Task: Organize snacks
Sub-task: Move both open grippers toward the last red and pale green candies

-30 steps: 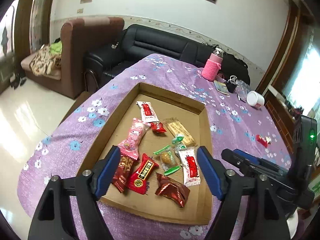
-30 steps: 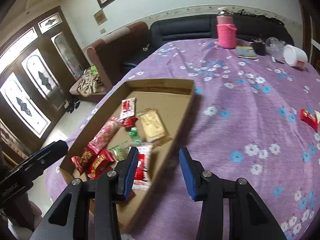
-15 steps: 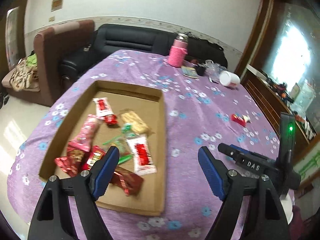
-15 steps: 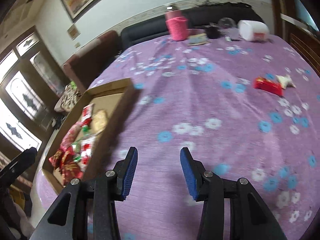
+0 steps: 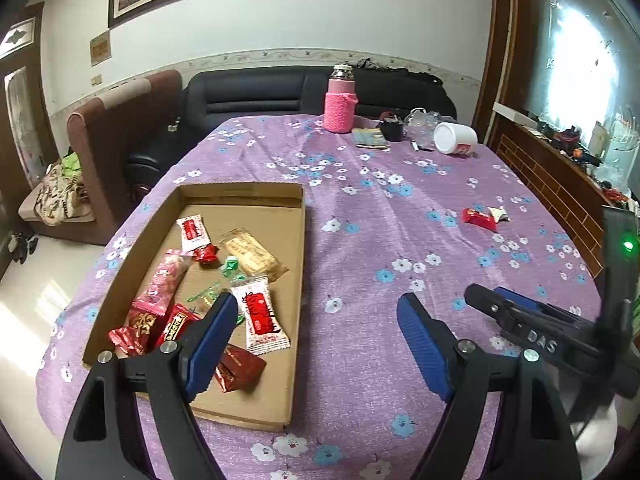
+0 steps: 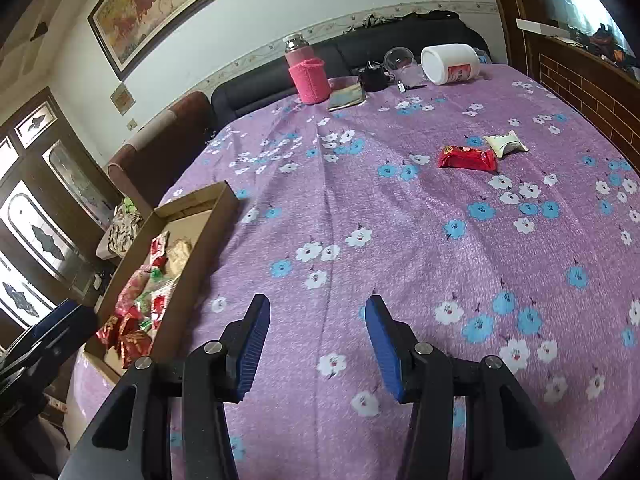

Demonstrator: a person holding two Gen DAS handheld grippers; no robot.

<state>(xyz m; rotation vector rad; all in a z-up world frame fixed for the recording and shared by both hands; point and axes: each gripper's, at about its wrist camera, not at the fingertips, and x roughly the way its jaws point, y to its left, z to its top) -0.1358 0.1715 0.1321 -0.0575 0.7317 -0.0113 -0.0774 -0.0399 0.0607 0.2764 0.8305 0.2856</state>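
Note:
A shallow cardboard tray lies on the purple flowered tablecloth and holds several wrapped snacks, among them a white-and-red packet. The tray also shows at the left of the right wrist view. A red snack packet and a small cream packet lie loose on the cloth to the right; both show in the right wrist view, red packet and cream packet. My left gripper is open and empty above the tray's right edge. My right gripper is open and empty over bare cloth, well short of the loose packets.
At the table's far end stand a pink knit-sleeved bottle, a small booklet, a dark cup and a tipped white jar. Black and brown sofas lie behind. A wooden cabinet runs along the right.
Both grippers have swung right, away from the tray. The right gripper now faces the open cloth with the loose packets ahead. Both stay open.

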